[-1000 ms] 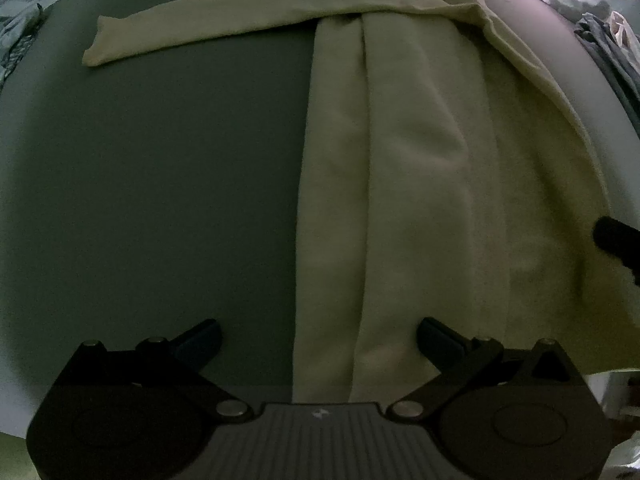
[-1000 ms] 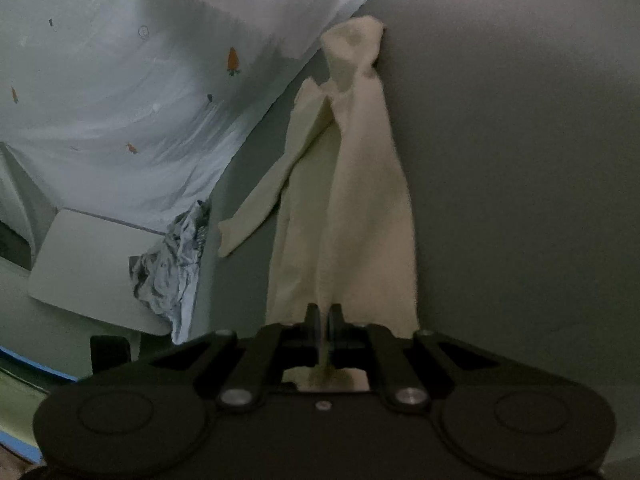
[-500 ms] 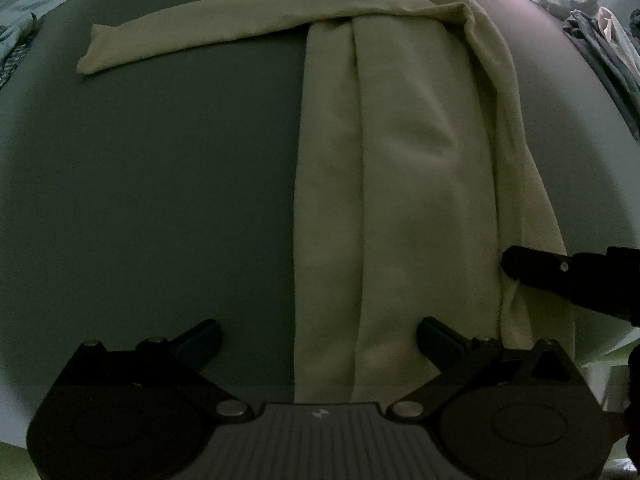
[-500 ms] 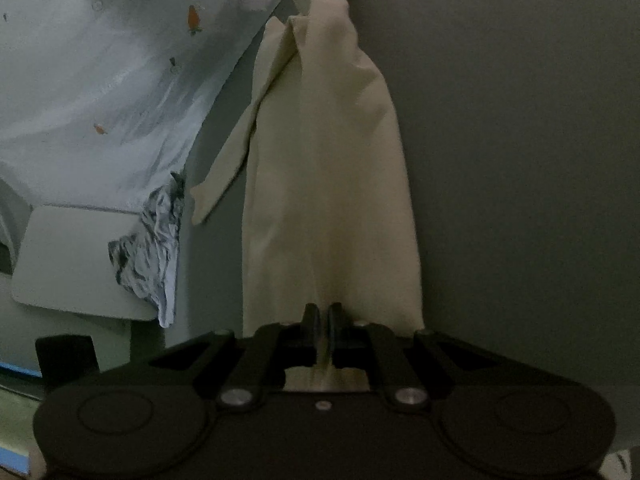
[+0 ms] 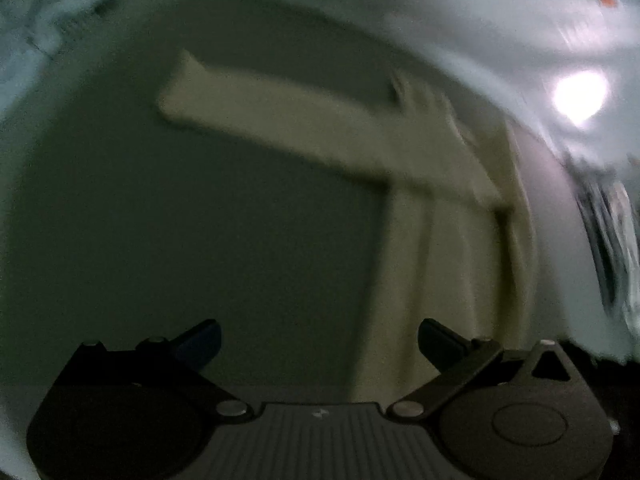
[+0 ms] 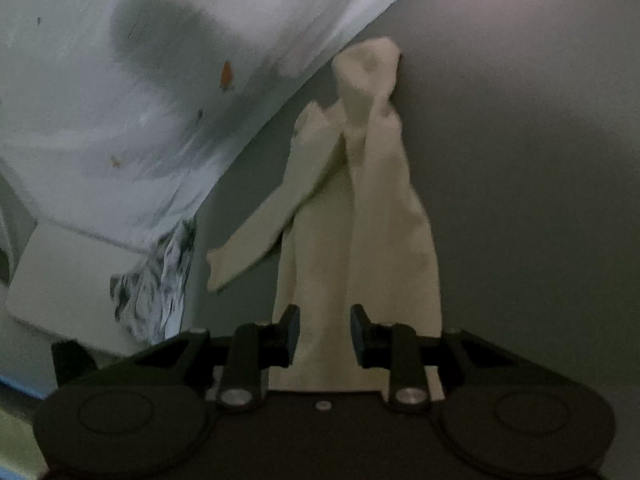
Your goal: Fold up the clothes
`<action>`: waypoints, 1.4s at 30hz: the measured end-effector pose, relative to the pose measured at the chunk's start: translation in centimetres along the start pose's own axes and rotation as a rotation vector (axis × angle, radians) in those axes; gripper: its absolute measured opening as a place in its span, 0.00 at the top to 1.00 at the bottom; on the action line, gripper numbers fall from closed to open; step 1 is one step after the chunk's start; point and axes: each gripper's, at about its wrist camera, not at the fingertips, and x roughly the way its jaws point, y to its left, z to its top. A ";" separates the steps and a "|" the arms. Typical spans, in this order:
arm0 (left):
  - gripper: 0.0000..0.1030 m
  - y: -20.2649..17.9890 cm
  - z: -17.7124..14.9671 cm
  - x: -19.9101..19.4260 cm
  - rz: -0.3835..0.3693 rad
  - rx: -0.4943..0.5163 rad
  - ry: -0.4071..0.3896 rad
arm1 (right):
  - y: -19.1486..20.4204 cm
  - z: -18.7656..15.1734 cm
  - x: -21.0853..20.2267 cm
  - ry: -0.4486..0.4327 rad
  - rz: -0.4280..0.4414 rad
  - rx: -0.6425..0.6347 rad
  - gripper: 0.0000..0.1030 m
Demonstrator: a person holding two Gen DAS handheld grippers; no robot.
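Note:
A cream long-sleeved garment (image 6: 360,220) lies lengthwise on the dark grey table (image 6: 520,160), folded into a narrow strip. My right gripper (image 6: 325,316) is at its near hem. Its jaws are opening, and the cloth runs between the fingers without being pressed. One sleeve (image 6: 256,248) trails off to the left. In the blurred left wrist view the garment (image 5: 452,264) runs up the right side and its sleeve (image 5: 280,124) stretches out leftwards. My left gripper (image 5: 319,331) hangs wide open above the table (image 5: 200,240), at the garment's left edge, holding nothing.
A pale sheet with small orange prints (image 6: 120,100) lies beyond the table's curved edge. A crumpled patterned cloth (image 6: 160,280) lies on a white board (image 6: 60,280) at the left. The same patterned cloth (image 5: 612,240) shows at the right of the left wrist view.
The right gripper's jaws have parted and let go of the garment's hem. The left gripper has swung up and along the garment, so the outstretched sleeve now sits mid-frame. The right gripper has left the left wrist view.

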 end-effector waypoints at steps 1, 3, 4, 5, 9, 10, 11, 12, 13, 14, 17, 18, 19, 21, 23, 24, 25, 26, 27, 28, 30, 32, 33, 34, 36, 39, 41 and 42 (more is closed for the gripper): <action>0.00 -0.3 1.2 0.2 0.021 -0.012 -0.019 | 0.0 0.5 0.2 -0.013 -0.010 0.004 0.70; 0.00 0.5 2.9 0.2 0.052 -0.030 -0.034 | -0.1 1.7 0.7 -0.037 -0.028 0.005 0.69; 0.00 0.8 3.8 0.4 0.066 -0.033 -0.044 | -0.1 2.4 1.0 -0.050 -0.037 0.006 0.68; 0.00 1.0 4.8 0.7 0.078 -0.032 -0.053 | -0.1 3.1 1.5 -0.061 -0.043 0.008 0.68; 0.00 3.1 8.5 2.1 0.165 -0.030 -0.084 | 0.1 6.2 3.1 -0.100 -0.071 0.004 0.68; 0.00 3.5 9.6 2.6 0.189 -0.033 -0.092 | -0.1 7.0 3.3 -0.109 -0.074 -0.002 0.68; 0.00 3.9 10.4 3.4 0.206 -0.033 -0.097 | -0.1 7.9 3.7 -0.117 -0.077 -0.003 0.68; 0.00 4.0 11.4 4.3 0.219 -0.031 -0.099 | -0.2 8.7 4.2 -0.125 -0.081 -0.004 0.68; 0.00 4.2 11.9 5.2 0.230 -0.027 -0.098 | -0.5 9.6 4.8 -0.128 -0.090 0.001 0.68; 0.00 4.2 12.6 6.1 0.237 -0.023 -0.092 | -0.7 10.4 5.4 -0.131 -0.103 0.004 0.68; 0.02 4.0 15.2 9.0 0.261 -0.016 -0.061 | -1.7 13.2 7.5 -0.146 -0.135 0.021 0.68; 0.04 3.9 15.8 9.8 0.271 -0.011 -0.051 | -2.0 14.1 8.0 -0.151 -0.143 0.038 0.68; 0.13 3.7 16.4 10.5 0.281 -0.005 -0.041 | -2.3 14.8 8.5 -0.155 -0.149 0.052 0.68; 0.32 2.9 16.5 11.2 0.304 0.016 -0.041 | -2.6 16.2 9.3 -0.168 -0.161 0.055 0.68; 0.52 2.0 16.4 11.4 0.324 0.037 -0.050 | -2.5 17.1 9.8 -0.181 -0.178 0.023 0.68; 0.60 1.5 16.3 11.3 0.329 0.047 -0.057 | -2.5 17.4 10.0 -0.196 -0.198 0.006 0.69; 0.82 1.1 16.2 11.2 0.334 0.057 -0.065 | -2.5 17.7 10.2 -0.210 -0.217 -0.011 0.69; 0.96 0.6 16.1 11.2 0.339 0.068 -0.073 | -2.5 18.0 10.4 -0.218 -0.231 -0.023 0.69; 0.97 0.1 16.2 11.0 0.361 0.074 -0.086 | -2.6 18.4 10.6 -0.219 -0.241 -0.028 0.69; 0.97 -0.3 16.5 10.4 0.377 0.074 -0.102 | -2.7 18.6 10.7 -0.219 -0.252 -0.032 0.69; 0.97 -1.1 17.1 8.4 0.383 0.066 -0.147 | -2.8 18.9 10.8 -0.224 -0.254 -0.037 0.69; 0.97 -2.1 17.9 5.2 0.374 0.065 -0.230 | -2.8 18.9 10.4 -0.233 -0.247 -0.041 0.69; 0.97 -2.5 18.3 3.6 0.370 0.065 -0.272 | -2.7 18.9 10.2 -0.236 -0.245 -0.047 0.69; 0.97 -3.1 18.7 1.9 0.366 0.059 -0.317 | -2.7 18.7 10.0 -0.238 -0.248 -0.056 0.69; 0.97 -3.8 19.1 -1.5 0.364 0.042 -0.408 | -2.7 18.5 9.7 -0.239 -0.253 -0.069 0.69; 0.97 -4.8 19.4 -5.4 0.354 0.032 -0.588 | -2.7 18.0 9.4 -0.239 -0.251 -0.072 0.69; 0.96 -4.5 19.1 -5.4 0.356 0.029 -0.583 | -2.4 17.6 9.7 -0.228 -0.248 -0.085 0.69; 0.96 -4.1 18.9 -4.6 0.355 0.017 -0.556 | -2.3 17.3 9.9 -0.218 -0.246 -0.095 0.68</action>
